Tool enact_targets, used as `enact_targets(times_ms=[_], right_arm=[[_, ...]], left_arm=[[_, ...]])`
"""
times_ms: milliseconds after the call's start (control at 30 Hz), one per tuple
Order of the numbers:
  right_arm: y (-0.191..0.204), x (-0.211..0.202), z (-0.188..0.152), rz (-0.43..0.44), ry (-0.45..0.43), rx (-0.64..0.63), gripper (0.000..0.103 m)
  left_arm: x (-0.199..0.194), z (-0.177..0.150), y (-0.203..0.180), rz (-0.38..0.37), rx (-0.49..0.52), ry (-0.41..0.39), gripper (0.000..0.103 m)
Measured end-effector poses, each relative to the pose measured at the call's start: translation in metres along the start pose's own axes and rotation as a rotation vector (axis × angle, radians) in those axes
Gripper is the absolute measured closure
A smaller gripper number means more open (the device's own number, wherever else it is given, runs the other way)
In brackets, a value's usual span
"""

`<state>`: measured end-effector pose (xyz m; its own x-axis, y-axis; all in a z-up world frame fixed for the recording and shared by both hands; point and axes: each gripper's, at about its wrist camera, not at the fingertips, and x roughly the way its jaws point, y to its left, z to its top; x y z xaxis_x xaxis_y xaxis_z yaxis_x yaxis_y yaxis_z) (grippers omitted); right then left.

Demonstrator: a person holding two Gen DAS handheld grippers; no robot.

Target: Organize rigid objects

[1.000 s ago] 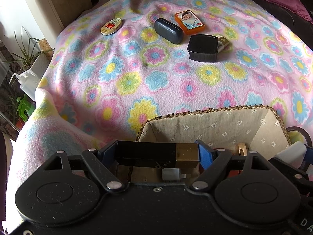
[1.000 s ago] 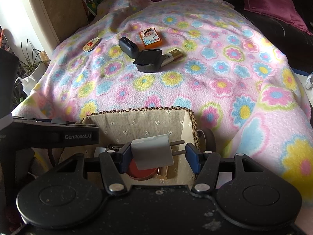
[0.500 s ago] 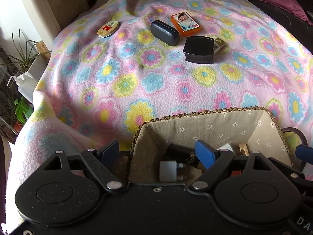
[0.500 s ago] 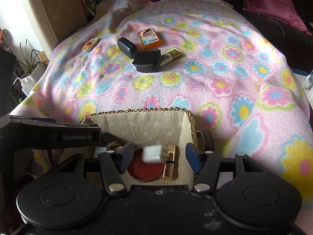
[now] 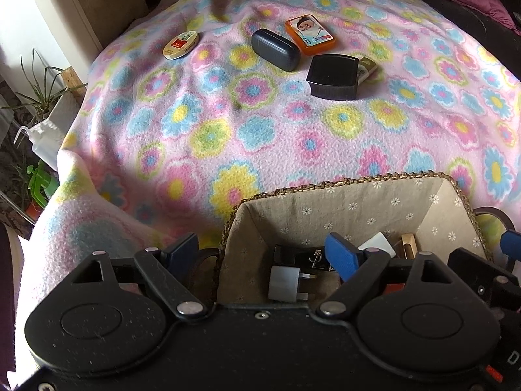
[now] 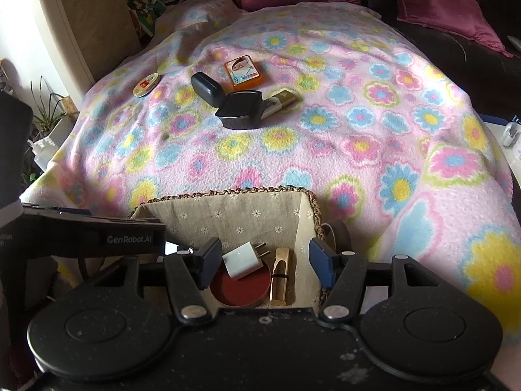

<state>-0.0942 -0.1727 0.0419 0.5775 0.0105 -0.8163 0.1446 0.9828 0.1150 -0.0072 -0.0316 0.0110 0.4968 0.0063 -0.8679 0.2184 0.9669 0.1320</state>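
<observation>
While both jaws gape empty over basket (image 6: 312, 202) | gold pkg (image 5: 366, 66) half-hidden behind black box (image 5: 333, 76)

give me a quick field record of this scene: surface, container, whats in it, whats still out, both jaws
surface: pink flowered fleece blanket
container: lined woven basket
in basket: white plug charger, round red lid, gold tube, grey plug adapter
still out: dark blue oval case, orange card box, black square box, small oval tin
left gripper: jaws open, empty
right gripper: jaws open, empty
</observation>
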Motion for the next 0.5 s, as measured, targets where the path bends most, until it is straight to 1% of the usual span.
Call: enact_targets(times_ms=[133, 500], right_arm=[[0.0019, -0.0002, -0.0003, -0.005, -0.009, -0.005, 0.043], [-0.0009, 0.0020, 0.0000, -0.012, 0.002, 0.004, 0.042]], left_arm=[[-0.0009, -0.0006, 0.0006, 0.007, 0.006, 0.006, 0.021], [-0.0043, -0.0013, 0.0061, 0.035, -0.027, 0.003, 0.021]])
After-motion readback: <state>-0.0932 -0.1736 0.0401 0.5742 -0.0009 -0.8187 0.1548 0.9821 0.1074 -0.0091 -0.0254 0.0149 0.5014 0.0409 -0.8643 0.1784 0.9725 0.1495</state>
